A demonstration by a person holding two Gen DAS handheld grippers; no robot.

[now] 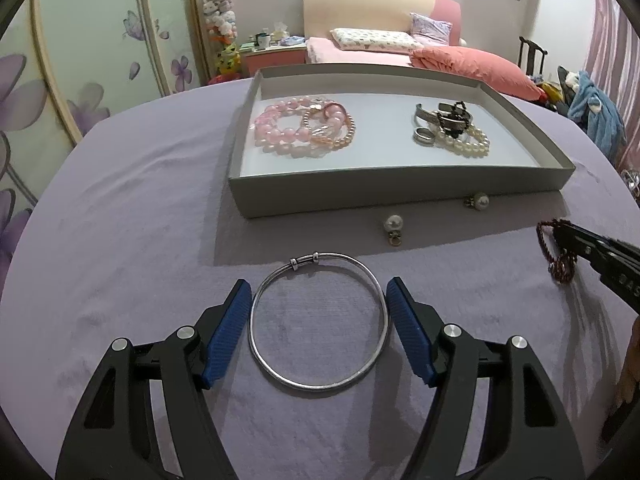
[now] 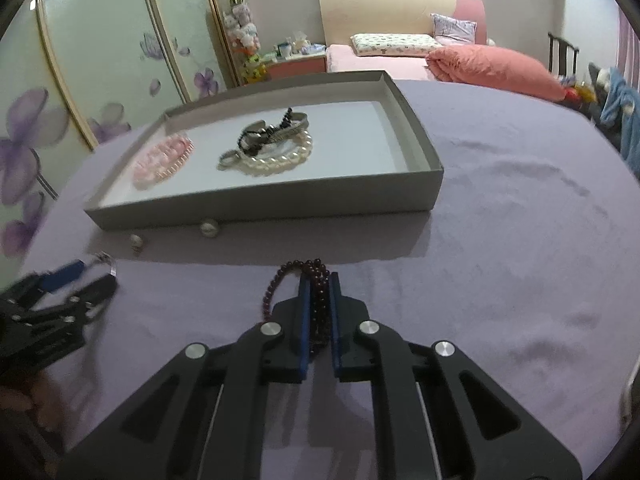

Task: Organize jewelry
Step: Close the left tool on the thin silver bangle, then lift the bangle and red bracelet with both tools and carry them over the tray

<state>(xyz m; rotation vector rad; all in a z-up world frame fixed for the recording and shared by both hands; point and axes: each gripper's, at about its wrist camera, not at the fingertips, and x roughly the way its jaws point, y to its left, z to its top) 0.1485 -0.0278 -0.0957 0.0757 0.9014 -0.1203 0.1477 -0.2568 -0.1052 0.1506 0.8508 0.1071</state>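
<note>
A silver bangle [image 1: 320,322] lies flat on the purple cloth between the open fingers of my left gripper [image 1: 319,292], which do not grip it. My right gripper [image 2: 320,280] is shut on a dark red bead bracelet [image 2: 316,280]; that bracelet shows at the right edge of the left wrist view [image 1: 554,252]. A grey tray [image 1: 400,196] holds pink bead bracelets [image 1: 302,126] on its left and pearl and metal pieces [image 1: 452,128] on its right. Two pearl earrings [image 1: 393,226] [image 1: 478,201] lie on the cloth in front of the tray.
The purple cloth [image 1: 140,220] covers a round table. Behind it are a bed with pink bedding [image 1: 460,62], a wardrobe with flower print [image 1: 80,60] and a chair with clothes [image 1: 592,108].
</note>
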